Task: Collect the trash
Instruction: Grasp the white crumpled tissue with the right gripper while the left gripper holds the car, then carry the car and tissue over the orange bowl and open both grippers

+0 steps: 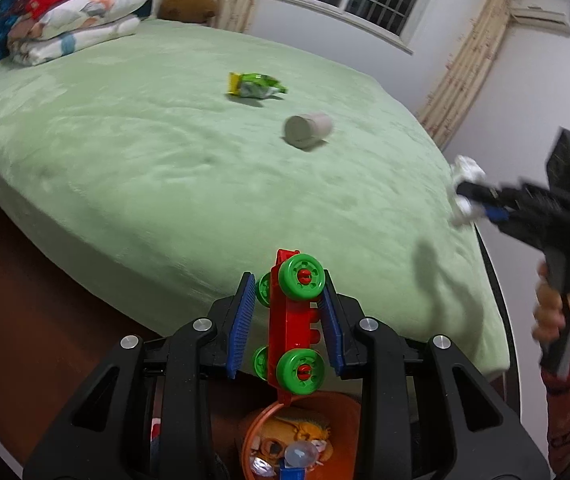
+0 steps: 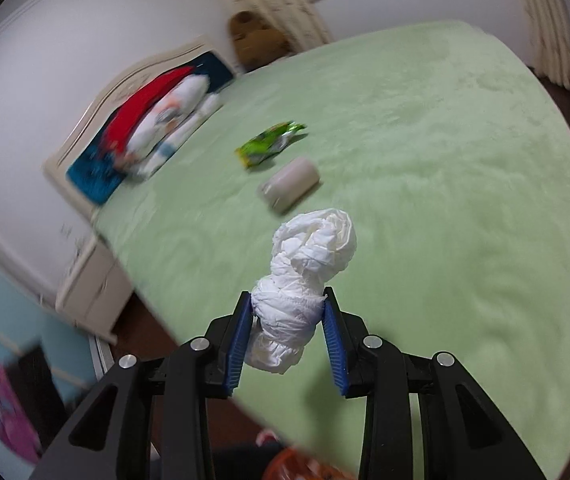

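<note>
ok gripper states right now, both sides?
Left gripper: shut on the red toy car, above the orange bin.
Right gripper: shut on the crumpled white tissue.

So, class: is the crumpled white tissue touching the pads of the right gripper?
Touching. The right wrist view shows the crumpled white tissue squeezed between both blue pads of the right gripper, with no gap on either side.
</note>
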Action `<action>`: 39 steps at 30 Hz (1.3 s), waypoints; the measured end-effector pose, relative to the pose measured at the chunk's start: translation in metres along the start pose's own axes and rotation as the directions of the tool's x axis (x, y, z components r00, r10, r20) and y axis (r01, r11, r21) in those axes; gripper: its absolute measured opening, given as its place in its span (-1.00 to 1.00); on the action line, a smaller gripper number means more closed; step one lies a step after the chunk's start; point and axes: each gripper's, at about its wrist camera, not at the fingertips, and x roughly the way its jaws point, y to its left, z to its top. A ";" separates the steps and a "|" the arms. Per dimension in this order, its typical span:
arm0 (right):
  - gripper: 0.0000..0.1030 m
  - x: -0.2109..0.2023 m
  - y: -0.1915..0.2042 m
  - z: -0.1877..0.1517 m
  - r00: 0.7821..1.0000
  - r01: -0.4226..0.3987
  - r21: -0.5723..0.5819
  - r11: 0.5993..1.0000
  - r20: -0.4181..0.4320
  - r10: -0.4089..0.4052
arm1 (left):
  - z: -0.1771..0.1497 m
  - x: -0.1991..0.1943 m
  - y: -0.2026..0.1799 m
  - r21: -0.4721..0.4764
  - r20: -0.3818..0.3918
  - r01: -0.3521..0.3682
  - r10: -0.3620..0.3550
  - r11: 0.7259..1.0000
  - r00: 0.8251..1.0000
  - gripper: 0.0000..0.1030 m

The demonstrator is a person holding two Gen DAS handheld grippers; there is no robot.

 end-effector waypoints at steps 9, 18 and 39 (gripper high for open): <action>-0.33 -0.070 0.020 -0.085 0.999 -0.039 -0.112 0.993 0.015 0.041 | -0.028 -0.027 -0.051 0.111 -0.010 0.008 -0.007 0.994 1.000 -0.39; -0.33 -0.093 0.034 -0.144 0.999 -0.037 -0.163 0.986 -0.002 0.037 | -0.070 -0.041 -0.077 0.171 -0.045 0.001 0.006 0.985 0.999 -0.39; -0.32 0.002 -0.025 -0.250 0.937 0.027 0.052 0.998 -0.350 -0.007 | -0.202 0.062 -0.045 0.032 -0.514 -0.036 0.048 0.999 0.856 -0.39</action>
